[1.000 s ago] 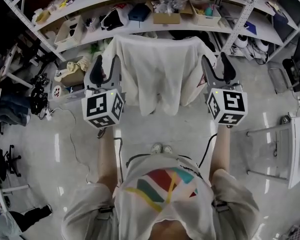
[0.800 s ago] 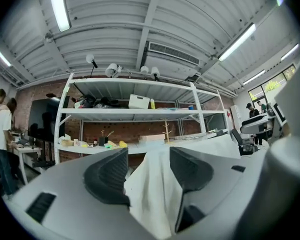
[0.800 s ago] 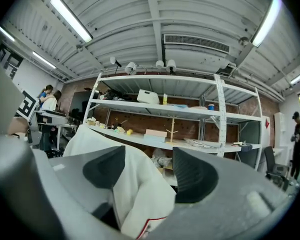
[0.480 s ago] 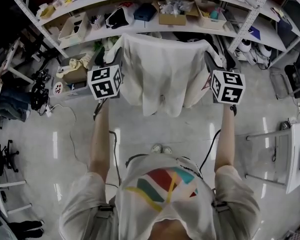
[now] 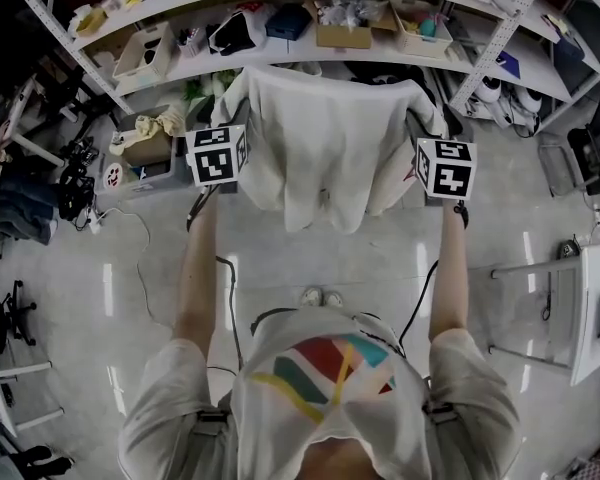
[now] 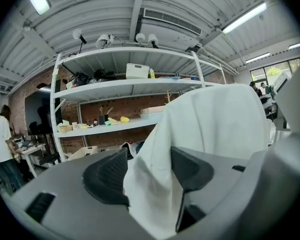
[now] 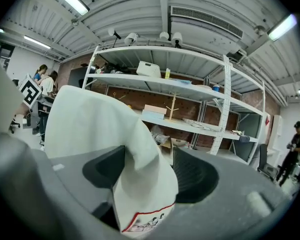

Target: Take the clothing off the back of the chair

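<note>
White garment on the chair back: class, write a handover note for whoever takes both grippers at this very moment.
Left gripper: jaws open, a fold of the white garment between them, not clamped.
Right gripper: jaws open, the garment's printed corner between them, not clamped.
Garment: draped over the chair back, which it hides.
Done: both grippers placed at its two sides.
Left: close both on the cloth, then lift it clear.

A long metal shelf (image 5: 280, 56) carries a cardboard box (image 5: 343, 36) and a white bin (image 5: 145, 53) (amid much clutter); another box (image 5: 145, 150) sits on the glossy floor (image 5: 100, 328).
</note>
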Demonstrator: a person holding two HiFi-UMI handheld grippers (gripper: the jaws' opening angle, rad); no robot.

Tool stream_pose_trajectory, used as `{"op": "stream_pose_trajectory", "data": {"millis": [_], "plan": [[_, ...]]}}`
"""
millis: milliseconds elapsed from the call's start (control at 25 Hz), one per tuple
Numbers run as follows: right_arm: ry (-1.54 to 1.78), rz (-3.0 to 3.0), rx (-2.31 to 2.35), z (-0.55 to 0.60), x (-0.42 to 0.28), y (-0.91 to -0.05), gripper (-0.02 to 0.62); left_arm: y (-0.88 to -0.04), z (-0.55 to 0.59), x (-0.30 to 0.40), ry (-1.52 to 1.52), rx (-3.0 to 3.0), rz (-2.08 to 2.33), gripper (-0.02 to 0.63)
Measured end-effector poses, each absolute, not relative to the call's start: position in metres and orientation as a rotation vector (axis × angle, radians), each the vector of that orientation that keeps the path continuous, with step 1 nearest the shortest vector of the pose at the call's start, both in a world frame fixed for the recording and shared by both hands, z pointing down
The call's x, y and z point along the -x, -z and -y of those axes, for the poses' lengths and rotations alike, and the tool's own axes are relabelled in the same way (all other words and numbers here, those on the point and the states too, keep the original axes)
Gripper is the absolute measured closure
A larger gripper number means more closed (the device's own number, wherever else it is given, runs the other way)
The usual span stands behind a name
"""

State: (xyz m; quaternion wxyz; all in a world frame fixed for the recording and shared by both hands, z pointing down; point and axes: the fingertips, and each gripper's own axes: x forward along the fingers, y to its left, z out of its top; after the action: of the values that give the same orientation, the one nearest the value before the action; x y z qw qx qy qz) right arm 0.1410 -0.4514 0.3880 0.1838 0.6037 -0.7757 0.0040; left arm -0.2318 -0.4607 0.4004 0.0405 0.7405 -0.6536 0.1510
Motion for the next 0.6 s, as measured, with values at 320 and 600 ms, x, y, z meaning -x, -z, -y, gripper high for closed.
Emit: {"op": "stream_pose_trajectory", "data": {"millis": [320,600], "plan": [[-0.193,2.216,-1.695,0.465,-0.141,-0.410,0.309,-0.407,0.472,0.229,-0.458,-2.256,1.968,0.350],[-0.229,2.239,-1.648,0.465,-0.131,-0.413,0.460,-0.414,0.473,0.226,-0.483,-2.241,1.907,0.439]]}}
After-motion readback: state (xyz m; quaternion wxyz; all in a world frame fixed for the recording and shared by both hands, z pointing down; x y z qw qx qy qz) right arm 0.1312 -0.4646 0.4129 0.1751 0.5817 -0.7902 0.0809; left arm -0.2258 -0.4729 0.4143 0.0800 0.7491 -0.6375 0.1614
